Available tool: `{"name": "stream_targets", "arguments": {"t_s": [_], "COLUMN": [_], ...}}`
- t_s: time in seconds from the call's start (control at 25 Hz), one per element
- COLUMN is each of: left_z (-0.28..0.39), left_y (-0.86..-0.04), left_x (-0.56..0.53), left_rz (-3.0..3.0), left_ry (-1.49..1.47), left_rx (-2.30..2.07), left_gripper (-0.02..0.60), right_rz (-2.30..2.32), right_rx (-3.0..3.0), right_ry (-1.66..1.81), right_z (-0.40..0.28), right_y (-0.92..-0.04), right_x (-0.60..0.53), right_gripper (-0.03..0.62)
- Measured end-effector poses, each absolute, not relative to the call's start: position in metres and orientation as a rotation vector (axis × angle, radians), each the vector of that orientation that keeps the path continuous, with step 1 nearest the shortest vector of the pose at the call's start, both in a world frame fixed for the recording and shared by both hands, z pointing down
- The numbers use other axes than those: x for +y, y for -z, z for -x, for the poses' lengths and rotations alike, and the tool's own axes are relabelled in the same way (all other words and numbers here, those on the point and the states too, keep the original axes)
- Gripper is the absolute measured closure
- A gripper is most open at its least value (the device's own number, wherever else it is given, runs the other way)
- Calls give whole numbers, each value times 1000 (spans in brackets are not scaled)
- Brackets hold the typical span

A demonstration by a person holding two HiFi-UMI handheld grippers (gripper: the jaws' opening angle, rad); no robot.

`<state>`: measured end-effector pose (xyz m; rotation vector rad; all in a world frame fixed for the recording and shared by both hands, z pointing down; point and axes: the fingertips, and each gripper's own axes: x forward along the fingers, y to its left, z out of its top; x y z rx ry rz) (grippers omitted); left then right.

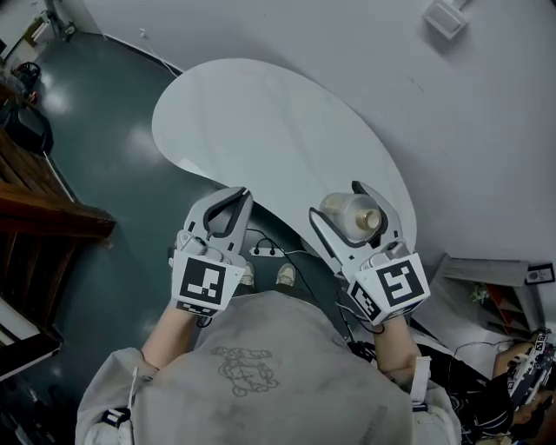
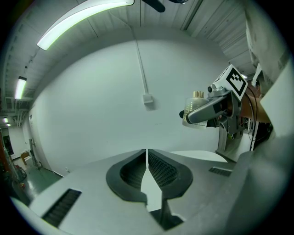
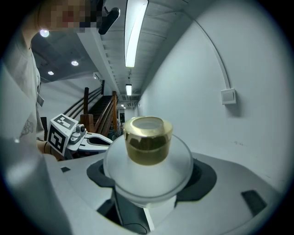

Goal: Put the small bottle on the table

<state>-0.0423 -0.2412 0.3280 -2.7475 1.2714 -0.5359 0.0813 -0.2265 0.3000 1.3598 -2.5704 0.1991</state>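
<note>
The small bottle (image 1: 350, 214) is frosted white with a gold cap (image 3: 148, 138). My right gripper (image 1: 335, 200) is shut on its body and holds it in the air above the near right edge of the white curved table (image 1: 261, 122). In the right gripper view the bottle (image 3: 147, 165) fills the space between the dark pads (image 3: 98, 175), cap pointing away from the camera. My left gripper (image 1: 236, 196) is shut with nothing in it, at the table's near edge to the left of the bottle. In the left gripper view its tips (image 2: 147, 153) meet, and the held bottle (image 2: 192, 114) shows at upper right.
A white wall with a small box (image 1: 445, 17) backs the table. Dark green floor (image 1: 104, 130) lies to the left, with wooden stairs (image 1: 43, 209) beyond it. A power strip with cables (image 1: 265, 252) lies below the table edge. Clutter stands at lower right (image 1: 521, 365).
</note>
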Motion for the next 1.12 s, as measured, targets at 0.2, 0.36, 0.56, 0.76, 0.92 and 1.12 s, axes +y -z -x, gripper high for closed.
{"name": "stream_targets", "arguments": {"t_s": [0.2, 0.36, 0.56, 0.76, 0.92, 1.12], "left_z": [27, 19, 11, 8, 3, -4], "left_y": [-318, -316, -314, -319, -334, -361], "left_x": [-257, -271, -297, -318, -333, -351], "left_rz": [2781, 2771, 2743, 2687, 2683, 2734], "left_ry": [472, 444, 422, 431, 450, 378], "left_rx": [1290, 1287, 1287, 1299, 1287, 1273], "left_gripper": [554, 554, 554, 554, 554, 555], "right_rz": [-1327, -1301, -1306, -1342, -1333, -1315], "right_rx": [-2582, -2566, -2537, -2514, -2498, -2495], "right_ry": [-184, -117, -86, -54, -98, -193], "right_z": [-89, -88, -95, -96, -94, -90], "right_y": [-302, -303, -306, -322, -347, -385], "right_x": [-250, -270, -306, -334, -355, -376], "right_gripper": [253, 253, 253, 253, 253, 253]}}
